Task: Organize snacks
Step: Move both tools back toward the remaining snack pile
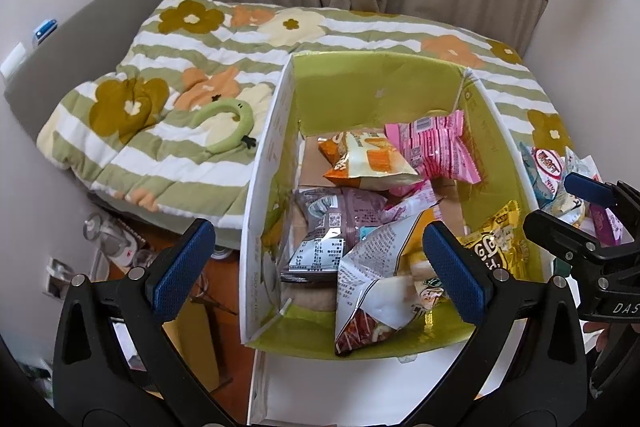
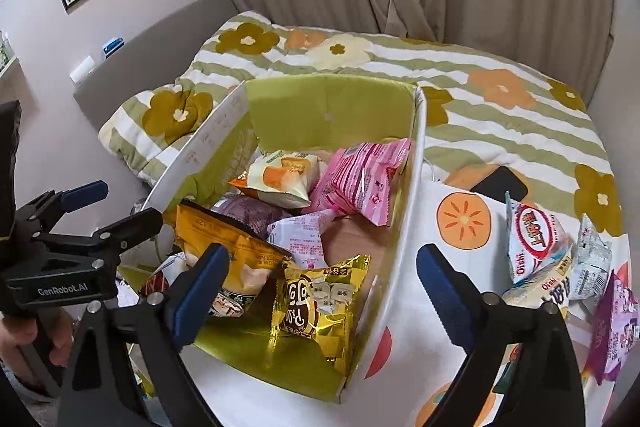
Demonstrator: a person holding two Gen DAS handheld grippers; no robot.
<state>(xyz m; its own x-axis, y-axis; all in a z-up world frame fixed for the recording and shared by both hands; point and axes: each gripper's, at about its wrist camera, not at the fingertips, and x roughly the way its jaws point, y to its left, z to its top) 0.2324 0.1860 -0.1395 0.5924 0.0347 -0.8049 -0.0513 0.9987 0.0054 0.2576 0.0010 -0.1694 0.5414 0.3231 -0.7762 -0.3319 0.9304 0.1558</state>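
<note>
The box (image 2: 400, 227) was lime green inside and white outside. In it lay a pink striped packet (image 2: 360, 179), an orange-and-cream packet (image 2: 280, 179), a purple one (image 1: 340, 211), a shiny gold packet (image 2: 316, 311) with brown lettering, and a mustard-yellow bag (image 2: 228, 247). The quilt (image 1: 160, 87) bore green and white stripes with olive, orange and cream flowers. Beside the box's right wall, a white cloth (image 2: 460, 223) showed orange fruit prints. The gripper pads (image 2: 200, 291) were blue on black.

Soft even indoor light, faint shadows, strong fisheye bending, dark vignetted corners, mostly sharp
</note>
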